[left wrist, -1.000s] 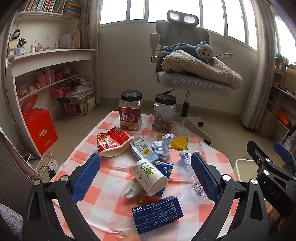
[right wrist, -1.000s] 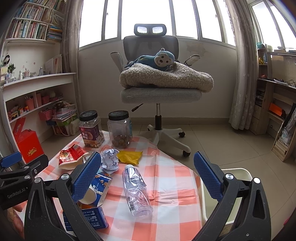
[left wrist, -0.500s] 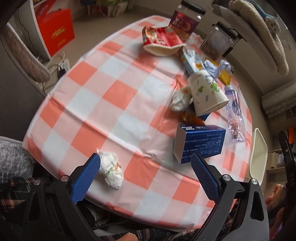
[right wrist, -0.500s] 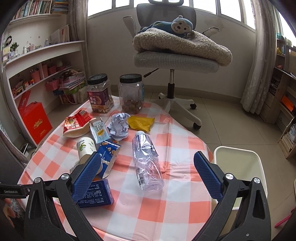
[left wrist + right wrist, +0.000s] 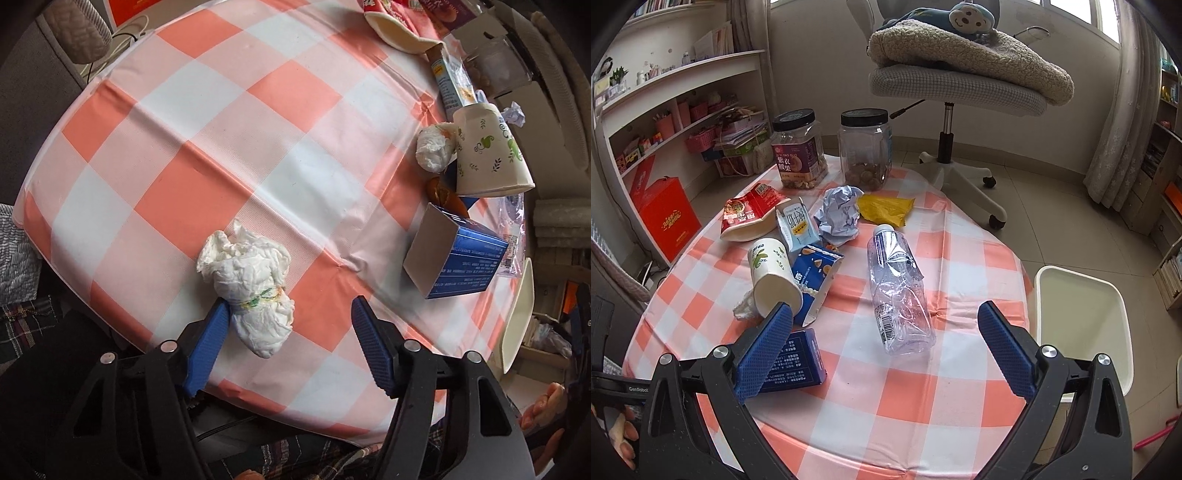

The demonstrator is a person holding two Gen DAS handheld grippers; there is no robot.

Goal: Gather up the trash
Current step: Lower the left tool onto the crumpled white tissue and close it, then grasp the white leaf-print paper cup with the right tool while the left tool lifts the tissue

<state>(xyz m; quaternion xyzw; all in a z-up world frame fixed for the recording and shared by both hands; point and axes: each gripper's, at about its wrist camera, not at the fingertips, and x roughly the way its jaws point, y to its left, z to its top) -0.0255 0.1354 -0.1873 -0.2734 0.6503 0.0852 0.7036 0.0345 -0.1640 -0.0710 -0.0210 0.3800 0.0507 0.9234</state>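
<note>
Left gripper [image 5: 288,323] points steeply down at the near edge of the bench [image 5: 221,122]; its jaws have just been closing, with a crumpled tissue [image 5: 247,280] between them, touching the left pad only. Right gripper [image 5: 886,339] stands spread above a crushed plastic bottle [image 5: 897,295]. Two black-lidded jars at the far edge: labelled jar [image 5: 799,151] holds nuts, clear jar [image 5: 865,147] is nearly empty. Paper cup [image 5: 772,273] lies tipped. White bin [image 5: 1082,325] stands off the right edge, its contents unseen.
</note>
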